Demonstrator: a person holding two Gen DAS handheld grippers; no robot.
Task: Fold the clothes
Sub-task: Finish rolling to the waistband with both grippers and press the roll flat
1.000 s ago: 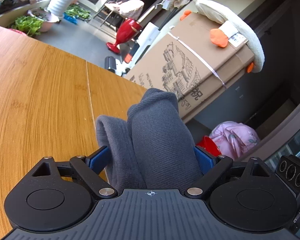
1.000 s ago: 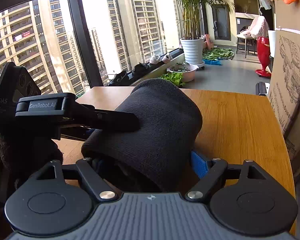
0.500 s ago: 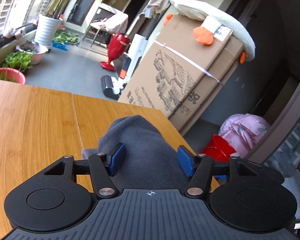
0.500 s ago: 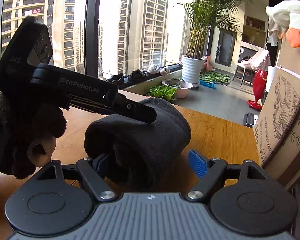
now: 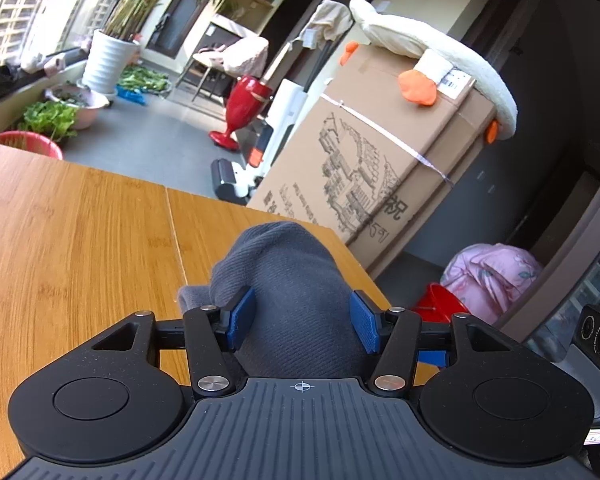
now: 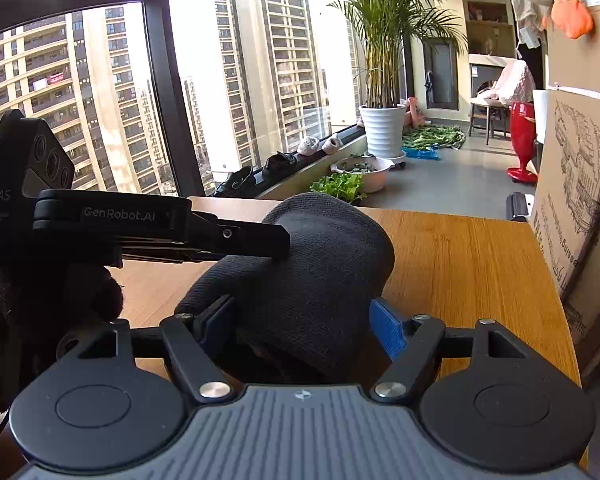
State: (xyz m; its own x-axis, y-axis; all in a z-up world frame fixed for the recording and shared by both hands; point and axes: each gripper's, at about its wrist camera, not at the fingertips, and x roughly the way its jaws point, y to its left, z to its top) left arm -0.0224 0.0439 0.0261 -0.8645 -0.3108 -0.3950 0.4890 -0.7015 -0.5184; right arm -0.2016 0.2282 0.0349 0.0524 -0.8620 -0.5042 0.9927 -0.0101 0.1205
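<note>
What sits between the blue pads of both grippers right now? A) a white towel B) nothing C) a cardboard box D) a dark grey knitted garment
D: a dark grey knitted garment bulges between the blue pads of the left gripper, and the right wrist view shows the same fabric filling the right gripper above the wooden table.

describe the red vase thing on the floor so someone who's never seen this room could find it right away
Start at the big cardboard box with the plush duck lying on top. Just left of it on the grey floor, by the white upright appliance, stands the red goblet-shaped object. It is the only glossy red piece with a wide cup, narrow stem and round foot.
</note>
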